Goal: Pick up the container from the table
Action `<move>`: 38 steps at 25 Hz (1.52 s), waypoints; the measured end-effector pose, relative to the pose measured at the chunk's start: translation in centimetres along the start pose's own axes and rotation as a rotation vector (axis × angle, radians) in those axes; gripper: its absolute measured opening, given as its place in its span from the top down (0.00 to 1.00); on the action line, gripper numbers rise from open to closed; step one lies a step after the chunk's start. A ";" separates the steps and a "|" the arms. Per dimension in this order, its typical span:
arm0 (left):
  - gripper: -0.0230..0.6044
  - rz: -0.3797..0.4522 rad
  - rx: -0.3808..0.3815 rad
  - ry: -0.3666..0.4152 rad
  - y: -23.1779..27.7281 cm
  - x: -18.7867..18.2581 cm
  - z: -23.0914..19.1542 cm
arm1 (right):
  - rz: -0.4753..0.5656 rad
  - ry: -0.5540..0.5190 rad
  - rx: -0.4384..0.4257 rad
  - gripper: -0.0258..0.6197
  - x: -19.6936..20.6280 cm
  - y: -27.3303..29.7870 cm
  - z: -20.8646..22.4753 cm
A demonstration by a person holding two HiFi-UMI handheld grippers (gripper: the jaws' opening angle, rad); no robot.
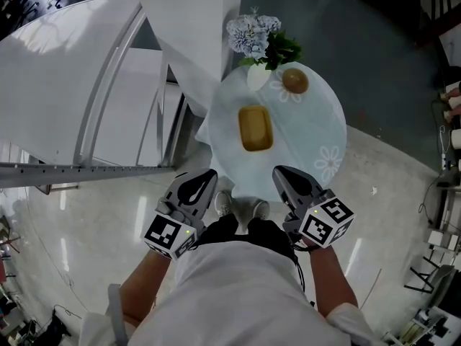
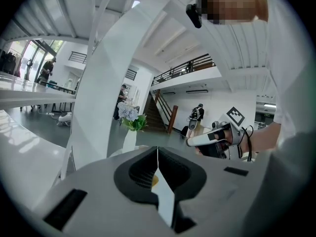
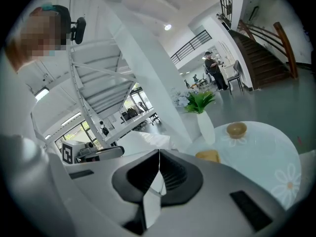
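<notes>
Left arm, right arm: both held forward at the waist, either side of the body, grippers aimed slightly down at the table.
Left gripper: jaws closed together, empty.
Right gripper: jaws closed together, empty.
Container: yellow, rectangular, left of the table's centre, nearer the near edge than the bowl; untouched.
Obscured: the left gripper view shows only a yellow sliver of it behind the jaws; in the right gripper view its near part is cut off.
</notes>
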State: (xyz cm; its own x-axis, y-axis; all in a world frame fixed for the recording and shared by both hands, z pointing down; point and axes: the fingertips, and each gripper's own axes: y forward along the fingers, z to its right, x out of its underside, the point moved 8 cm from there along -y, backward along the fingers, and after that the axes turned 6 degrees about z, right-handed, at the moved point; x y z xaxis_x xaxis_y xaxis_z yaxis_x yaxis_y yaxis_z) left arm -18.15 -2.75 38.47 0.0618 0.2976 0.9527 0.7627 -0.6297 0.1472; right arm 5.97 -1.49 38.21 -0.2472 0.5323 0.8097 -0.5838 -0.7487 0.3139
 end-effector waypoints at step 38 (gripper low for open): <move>0.93 -0.087 -0.254 -0.125 8.6 4.2 1.1 | -0.284 -0.116 0.050 0.92 2.4 10.1 16.5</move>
State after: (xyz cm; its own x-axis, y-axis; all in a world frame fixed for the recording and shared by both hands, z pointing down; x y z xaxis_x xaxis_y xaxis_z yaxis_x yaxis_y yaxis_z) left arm -10.60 -6.11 43.48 0.0939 0.4349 0.8956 0.5838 -0.7527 0.3043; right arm 12.25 -14.32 51.47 0.0120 0.6769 0.7360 -0.5773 -0.5963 0.5579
